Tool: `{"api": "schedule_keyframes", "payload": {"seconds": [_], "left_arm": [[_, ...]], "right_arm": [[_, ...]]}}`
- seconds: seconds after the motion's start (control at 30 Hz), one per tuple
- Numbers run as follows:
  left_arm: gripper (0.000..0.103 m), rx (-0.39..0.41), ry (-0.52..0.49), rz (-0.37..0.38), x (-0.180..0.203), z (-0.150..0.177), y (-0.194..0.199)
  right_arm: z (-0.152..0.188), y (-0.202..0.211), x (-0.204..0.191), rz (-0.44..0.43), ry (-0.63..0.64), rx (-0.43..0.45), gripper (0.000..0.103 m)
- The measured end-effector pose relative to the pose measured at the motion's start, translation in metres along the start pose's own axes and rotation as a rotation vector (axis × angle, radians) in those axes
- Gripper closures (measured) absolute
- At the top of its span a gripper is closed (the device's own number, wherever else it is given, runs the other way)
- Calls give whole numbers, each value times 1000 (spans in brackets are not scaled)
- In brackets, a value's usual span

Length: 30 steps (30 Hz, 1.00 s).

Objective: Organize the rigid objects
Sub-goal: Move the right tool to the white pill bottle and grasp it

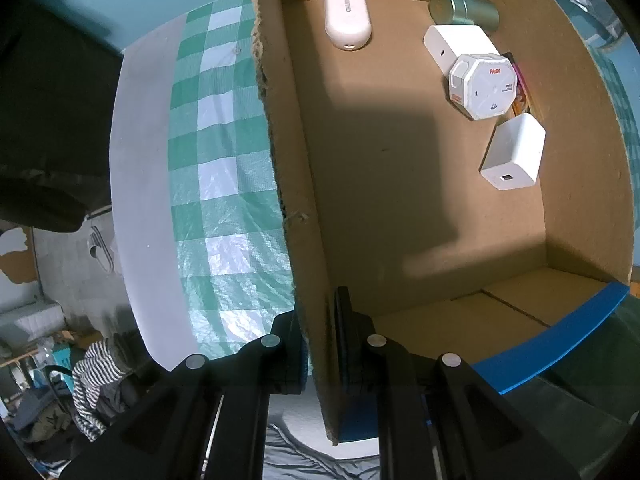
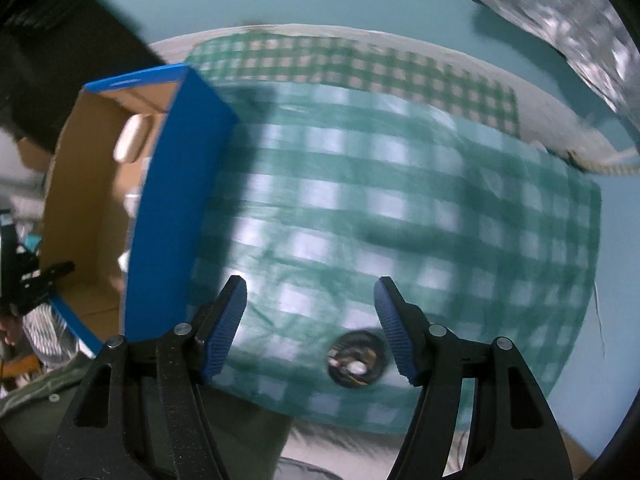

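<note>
My left gripper is shut on the side wall of a cardboard box, one finger inside and one outside. Inside lie a white oval case, a green tin, two white adapters and a white hexagonal box. My right gripper is open and empty over the green checked cloth. A small round black object lies on the cloth just below and between its fingers. The box, blue outside, stands to its left.
The checked cloth covers a white table whose edge lies left of the box. Clothes and clutter lie on the floor below. A crinkled silver sheet is at the far right.
</note>
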<state>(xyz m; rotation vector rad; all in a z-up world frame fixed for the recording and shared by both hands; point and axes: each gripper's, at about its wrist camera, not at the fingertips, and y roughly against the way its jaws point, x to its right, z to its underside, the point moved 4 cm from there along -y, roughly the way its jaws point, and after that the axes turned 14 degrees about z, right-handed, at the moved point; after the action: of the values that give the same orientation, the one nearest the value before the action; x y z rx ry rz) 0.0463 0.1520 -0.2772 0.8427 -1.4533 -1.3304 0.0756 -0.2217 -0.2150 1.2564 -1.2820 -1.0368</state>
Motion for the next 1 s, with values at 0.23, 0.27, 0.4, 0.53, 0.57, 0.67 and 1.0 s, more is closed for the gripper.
{"api": "schedule_keyframes", "payload": {"seconds": [0.23,0.27,0.4,0.53,0.57,0.67,1.0], "left_arm": [[90,-3,4,-5,-1,1,-1],[90,-2,6,-1,-1,2,0],[90,-2,9,-1,-3,3,0],[90,-4,5,-7,-2,3,0],[90,-4,5,-7,-3,3,0],[90,-4,9,-5,-4,3,-1],[90,-9,10,-13,-1,3,-3]], "right_arm": [[18,-24,40,31,-74,-45,31],[20,-28,43,33,-80,-51,31],[31,-47,55,34,-91,-65,31],[40,-69,63,52,-87,-97,31],[43,-74,66,58,-94,-109,31],[50,-87,71,51,-108,-129,31],[65,-109,80,56,-133,-156,31]]}}
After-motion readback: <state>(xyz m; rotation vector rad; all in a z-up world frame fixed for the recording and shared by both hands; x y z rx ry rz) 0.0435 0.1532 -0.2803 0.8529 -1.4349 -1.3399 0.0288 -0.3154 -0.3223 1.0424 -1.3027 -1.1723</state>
